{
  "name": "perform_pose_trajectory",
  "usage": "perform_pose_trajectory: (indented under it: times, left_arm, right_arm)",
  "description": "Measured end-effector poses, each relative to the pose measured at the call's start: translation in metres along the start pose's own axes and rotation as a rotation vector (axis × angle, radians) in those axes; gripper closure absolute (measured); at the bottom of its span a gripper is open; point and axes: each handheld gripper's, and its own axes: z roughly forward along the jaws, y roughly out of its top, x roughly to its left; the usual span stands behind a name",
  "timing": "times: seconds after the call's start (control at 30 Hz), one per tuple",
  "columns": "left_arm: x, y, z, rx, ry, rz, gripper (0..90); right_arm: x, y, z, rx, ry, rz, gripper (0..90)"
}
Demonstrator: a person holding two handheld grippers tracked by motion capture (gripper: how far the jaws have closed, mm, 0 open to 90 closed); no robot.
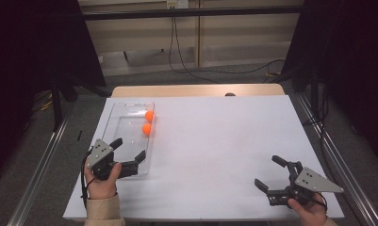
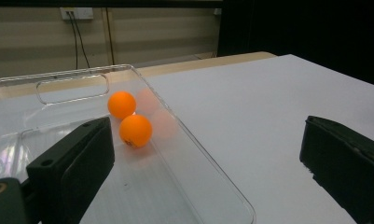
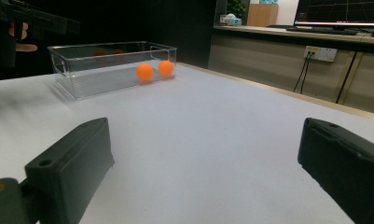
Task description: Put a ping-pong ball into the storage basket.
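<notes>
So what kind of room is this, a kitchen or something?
Probably a lab or test room, not a kitchen: a person's hand-held black left gripper hovers at a clear plastic bin, a computer monitor shows graph lines, and black cables trail across the floor.

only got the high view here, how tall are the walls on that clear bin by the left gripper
Observer: In the right gripper view the clear bin has upright walls that rise above the two orange balls.
Operator: are the balls touching
Observer: In the left gripper view they sit so close that I cannot tell; both lie against the bin's wall on the open-table side.
Operator: left gripper over the bin?
Observer: The left gripper is open and straddles that wall, one jaw over the bin, the other over the white table.
</notes>
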Motion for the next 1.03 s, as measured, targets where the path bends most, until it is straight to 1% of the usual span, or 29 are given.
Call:
perform_pose_trajectory:
  times: [0.27,0.37,0.57,0.7,1.03]
  left_arm:
    - [0.0009,-0.0022,-0.001,-0.004,0.001,-0.002,3.0]
    - [0.0004,-0.0029,-0.0008,0.001,0.002,0.002,3.0]
    - [0.0,-0.0038,-0.0003,-0.003,-0.006,0.001,3.0]
    - [0.0004,-0.0044,0.0001,0.0,-0.009,0.008,3.0]
    - [0.0004,-0.004,0.0012,-0.006,-0.014,0.006,3.0]
  right_arm:
    - [-0.0002,-0.0003,-0.0001,-0.001,-0.002,0.0,2.6]
    - [-0.0004,-0.0003,-0.0002,0.0,0.0,0.0,2.6]
    - [-0.0003,-0.0004,-0.0001,0.0,-0.001,0.0,2.6]
    - [-0.0008,-0.0006,-0.0003,0.001,-0.002,0.0,2.6]
    - [-0.0011,-0.0009,-0.0005,0.001,-0.004,-0.004,2.6]
